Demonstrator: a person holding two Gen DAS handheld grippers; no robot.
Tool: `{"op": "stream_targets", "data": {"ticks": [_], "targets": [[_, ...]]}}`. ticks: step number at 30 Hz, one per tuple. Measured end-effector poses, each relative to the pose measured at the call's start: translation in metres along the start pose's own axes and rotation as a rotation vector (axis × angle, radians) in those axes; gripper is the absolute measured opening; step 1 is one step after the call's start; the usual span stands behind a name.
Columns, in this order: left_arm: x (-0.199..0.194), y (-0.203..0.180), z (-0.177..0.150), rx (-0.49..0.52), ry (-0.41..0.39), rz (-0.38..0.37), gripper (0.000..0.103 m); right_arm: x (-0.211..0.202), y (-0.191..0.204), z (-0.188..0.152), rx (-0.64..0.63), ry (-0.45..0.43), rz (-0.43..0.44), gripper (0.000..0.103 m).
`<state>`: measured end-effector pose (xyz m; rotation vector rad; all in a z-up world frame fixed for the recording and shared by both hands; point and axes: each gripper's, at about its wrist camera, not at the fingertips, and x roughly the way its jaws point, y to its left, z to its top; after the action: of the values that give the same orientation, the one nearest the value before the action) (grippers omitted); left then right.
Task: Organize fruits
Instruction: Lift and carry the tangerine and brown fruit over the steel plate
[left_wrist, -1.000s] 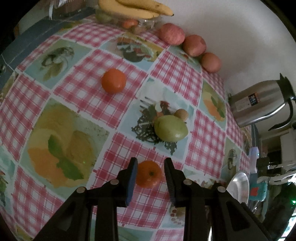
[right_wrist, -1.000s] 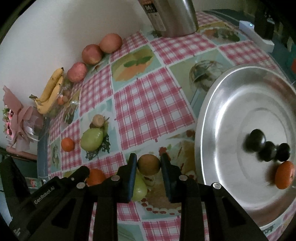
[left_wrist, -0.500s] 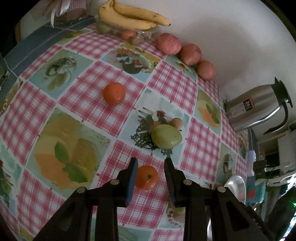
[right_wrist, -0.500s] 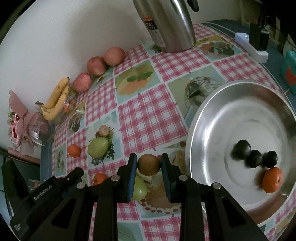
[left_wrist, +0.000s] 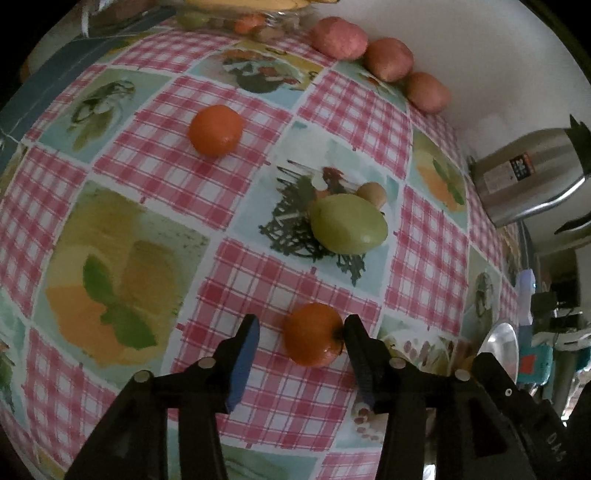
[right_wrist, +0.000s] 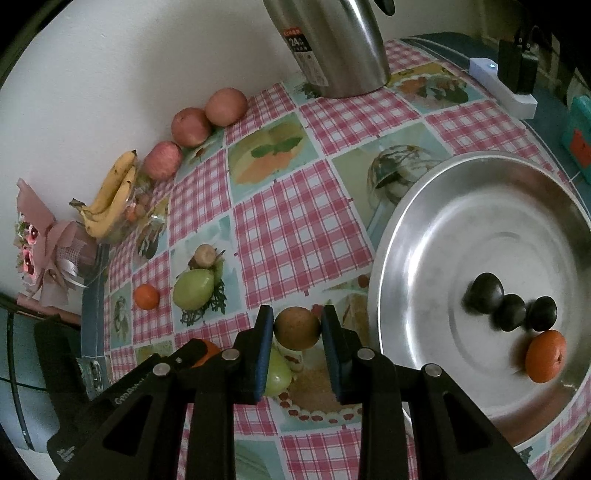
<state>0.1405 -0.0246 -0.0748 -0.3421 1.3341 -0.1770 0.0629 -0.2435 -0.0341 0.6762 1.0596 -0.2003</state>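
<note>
The wide steel tray (right_wrist: 399, 236) lies right of the right gripper (right_wrist: 297, 328), which clamps a round brown fruit (right_wrist: 296, 328), probably firm. The left gripper (left_wrist: 300, 338) stands apart around a smooth orange tangerine (left_wrist: 313, 334) on the tablecloth; grip its middle gently.

Table covered in a pink-checked oilcloth (right_wrist: 295, 229) with printed fruit panels, set against a white wall. Landmark: large round steel tray (right_wrist: 424, 229). Behind the tray, by the wall, a tall stainless steel thermos jug (right_wrist: 332, 40). Left of the jug along the wall, three red apples (right_wrist: 192, 127) in a row, then a bunch of yellow bananas (right_wrist: 110, 199) on a clear container. Well left of the tray, a green pear (right_wrist: 194, 289) touching a small brown round fruit (right_wrist: 205, 256), with an orange tangerine (right_wrist: 146, 297) just beyond. Nearer, a second tangerine (left_wrist: 314, 334) resting on the cloth.
</note>
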Motion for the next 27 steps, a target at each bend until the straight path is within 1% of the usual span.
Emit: {"op": "stream_targets", "data": {"ticks": [2, 5, 6, 9, 12, 18, 27], "targets": [[0.003, -0.004, -0.003, 0.01, 0.011, -0.005, 0.049, 0.0, 0.0, 0.0, 0.0, 0.002, 0.0, 0.028], [0.002, -0.006, -0.003, 0.018, 0.016, -0.031, 0.037, 0.0, 0.0, 0.0, 0.002, 0.003, 0.0, 0.028], [0.002, -0.008, -0.002, 0.022, 0.015, -0.033, 0.035, 0.0, -0.001, 0.0, 0.002, 0.003, 0.0, 0.028], [0.003, -0.012, -0.002, 0.025, 0.016, -0.033, 0.035, 0.0, -0.001, 0.001, 0.0, 0.004, 0.001, 0.028], [0.001, -0.009, -0.001, 0.008, 0.017, -0.049, 0.035, 0.0, -0.001, 0.001, 0.001, 0.004, 0.001, 0.028], [-0.017, -0.011, 0.004, 0.008, -0.03, -0.077, 0.035, -0.001, -0.001, 0.001, 0.001, 0.0, 0.002, 0.028], [-0.043, -0.027, 0.005, 0.054, -0.098, -0.107, 0.035, -0.011, -0.011, 0.004, 0.024, -0.018, -0.02, 0.028]]}}
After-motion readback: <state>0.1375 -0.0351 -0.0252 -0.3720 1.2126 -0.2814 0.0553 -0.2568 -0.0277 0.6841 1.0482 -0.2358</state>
